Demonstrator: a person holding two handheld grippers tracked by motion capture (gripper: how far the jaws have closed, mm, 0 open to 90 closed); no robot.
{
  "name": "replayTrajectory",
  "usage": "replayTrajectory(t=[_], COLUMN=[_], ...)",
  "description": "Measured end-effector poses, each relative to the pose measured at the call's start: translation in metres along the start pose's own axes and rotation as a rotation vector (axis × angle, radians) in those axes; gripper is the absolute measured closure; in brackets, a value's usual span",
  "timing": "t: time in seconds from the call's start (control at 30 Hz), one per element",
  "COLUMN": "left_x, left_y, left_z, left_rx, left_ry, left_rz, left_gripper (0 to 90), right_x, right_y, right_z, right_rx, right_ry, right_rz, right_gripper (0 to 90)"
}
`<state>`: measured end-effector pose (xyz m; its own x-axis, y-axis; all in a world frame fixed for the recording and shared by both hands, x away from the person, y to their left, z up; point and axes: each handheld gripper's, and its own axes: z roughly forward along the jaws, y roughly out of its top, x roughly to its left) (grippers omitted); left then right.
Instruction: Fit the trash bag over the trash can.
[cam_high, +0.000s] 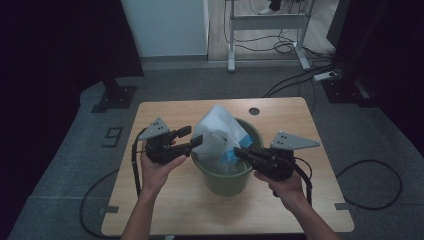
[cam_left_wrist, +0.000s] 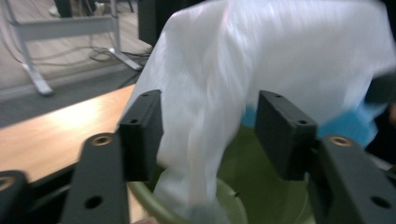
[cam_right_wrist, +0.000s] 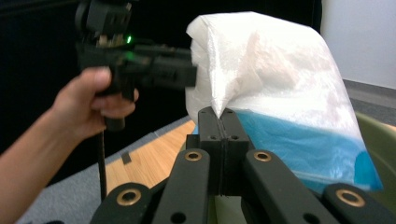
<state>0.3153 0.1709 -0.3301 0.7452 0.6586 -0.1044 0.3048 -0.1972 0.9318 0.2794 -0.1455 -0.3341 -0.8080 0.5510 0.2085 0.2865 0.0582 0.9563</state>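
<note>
On the table (cam_high: 165, 210): one bin (cam_high: 227, 178), one bag (cam_high: 218, 136), two tongs.

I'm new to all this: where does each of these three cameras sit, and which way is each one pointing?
High view: fixed above the person's side, looking forward and down on the table; both forearms show, with the left hand-held gripper and right hand-held gripper.
Left gripper view: rides the left hand-held gripper, looking between its open jaws at the white bag and green bin.
Right gripper view: rides the right hand-held gripper, jaws shut on the bag; the left hand shows beyond.
All three views share the bag.
</note>
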Motion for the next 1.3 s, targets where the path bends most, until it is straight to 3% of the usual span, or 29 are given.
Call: replayTrajectory(t=[0.13,0.3,0.43,0.63,0.93,1.13,1.3], left_x=[-0.008,-0.018,-0.025,-0.036,-0.050,-0.055,-0.054], left_y=[-0.006,-0.014,-0.018,-0.020,-0.019,-0.016,-0.016], left_z=[-0.007,-0.006,0.000,0.010,0.025,0.038,0.041], left_rx=[0.002,0.022,0.042,0.062,0.085,0.088,0.082], left_ry=[-0.007,-0.030,-0.076,-0.110,-0.135,-0.111,-0.098], left_rz=[0.055,0.090,0.109,0.136,0.171,0.183,0.188], left_gripper=[35.2,35.2,35.9,35.9,37.8,45.3,61.8], right_x=[-0.002,-0.004,-0.005,-0.006,-0.008,-0.006,-0.006], right_y=[0.008,0.012,0.015,0.018,0.023,0.022,0.021], right_z=[-0.007,-0.009,-0.008,-0.006,-0.003,0.000,0.002], right_rx=[-0.026,-0.037,-0.034,-0.024,-0.014,-0.006,0.005], right_ry=[0.014,0.016,0.013,0.001,-0.008,0.000,-0.003], right_rz=[0.029,0.042,0.048,0.059,0.069,0.074,0.070], right_gripper=[88.9,88.9,88.8,88.8,88.7,88.6,88.4])
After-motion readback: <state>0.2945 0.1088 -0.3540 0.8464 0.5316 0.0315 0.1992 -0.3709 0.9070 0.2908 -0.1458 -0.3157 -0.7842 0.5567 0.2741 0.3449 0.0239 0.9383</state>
